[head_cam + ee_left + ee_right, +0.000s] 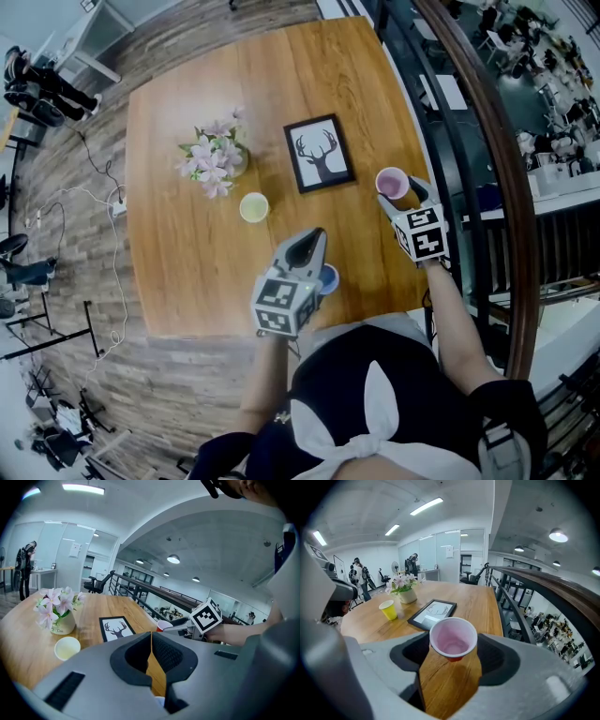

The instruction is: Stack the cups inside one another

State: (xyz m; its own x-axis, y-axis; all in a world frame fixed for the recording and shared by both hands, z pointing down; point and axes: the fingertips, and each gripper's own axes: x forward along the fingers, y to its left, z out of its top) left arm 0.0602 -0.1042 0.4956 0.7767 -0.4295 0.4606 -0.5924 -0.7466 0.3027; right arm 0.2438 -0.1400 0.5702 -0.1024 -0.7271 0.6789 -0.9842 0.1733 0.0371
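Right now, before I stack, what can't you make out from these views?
The blue cup: in the head view the left hand-held gripper covers most of it; the left gripper view shows only a sliver.
Whether the red cup in the right hand-held gripper clears the table: its rim overhangs the base in the right gripper view; too small in the head view.

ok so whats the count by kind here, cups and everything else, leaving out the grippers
cups: 3 (yellow cup, red cup, blue cup)
framed deer picture: 1
vase of flowers: 1
total: 5
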